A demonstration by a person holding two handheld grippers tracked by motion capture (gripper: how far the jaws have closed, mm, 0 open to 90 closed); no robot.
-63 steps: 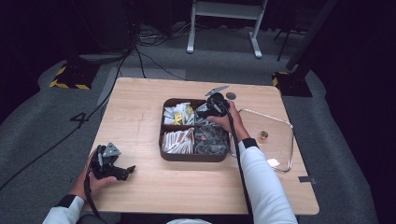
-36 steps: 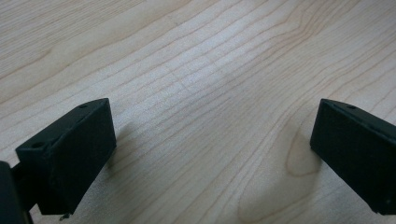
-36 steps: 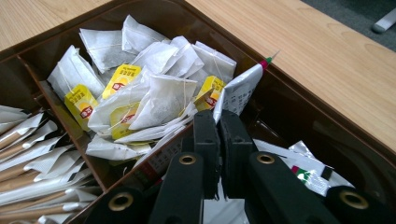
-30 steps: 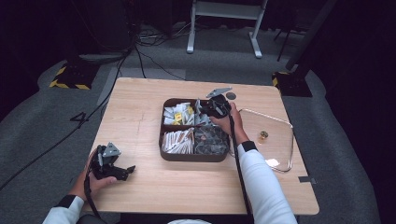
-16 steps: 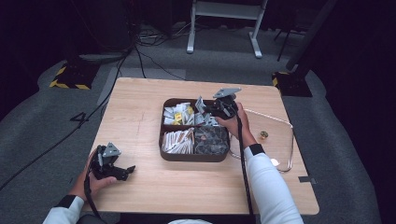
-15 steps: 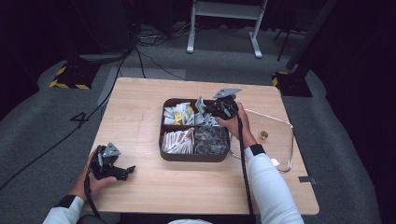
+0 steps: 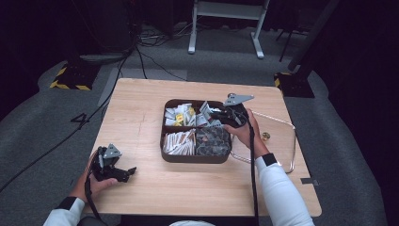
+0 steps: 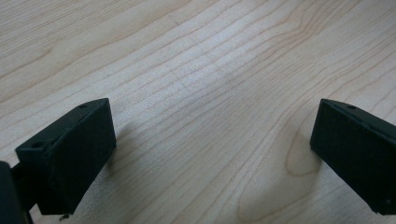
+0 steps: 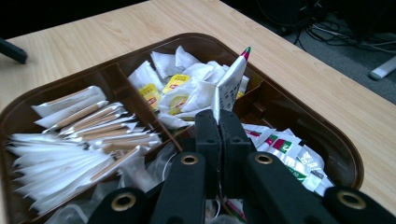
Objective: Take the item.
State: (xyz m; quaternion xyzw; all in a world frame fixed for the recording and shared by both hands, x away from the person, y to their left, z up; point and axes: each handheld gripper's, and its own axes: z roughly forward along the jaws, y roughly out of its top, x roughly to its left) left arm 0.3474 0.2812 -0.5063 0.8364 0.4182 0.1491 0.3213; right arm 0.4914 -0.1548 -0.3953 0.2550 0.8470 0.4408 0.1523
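From the high view, the brown tray (image 7: 196, 157) sits mid-table, split into four compartments. Far-left compartment: white and yellow tea-bag packets (image 7: 179, 114). Near-left: long white paper sleeves (image 7: 179, 142), fanned out. Near-right: a dark heap of clear-wrapped items (image 7: 212, 141). Far-right: red-and-green printed sachets, with the right gripper (image 7: 219, 114) hovering over that corner, a hand wrapped round it. A small packet (image 7: 204, 107) stands up at its tip. Down at the near-left of the table (image 7: 141, 113), the left gripper (image 7: 128, 171) rests in the other hand, well apart from the tray. A wire frame (image 7: 287, 141) lies just right of the tray, a small round brass-coloured piece (image 7: 266, 136) inside its loop.

Left gripper view now: jaws spread wide, nothing between them, just bare pale wood grain (image 8: 210, 102) underneath.

Right gripper view: jaws pinched tight together on the lower edge of the sachet (image 9: 231, 81), which stands upright above the tray, white with fine print and a red-green tip. Below it, the yellow-tagged tea bags (image 9: 175, 88) crowd one compartment, the paper sleeves (image 9: 79, 135) fill the next, and more red-and-green sachets (image 9: 285, 149) lie flat in the compartment at right. Clear wrappers show low in the picture, partly hidden by the gripper.
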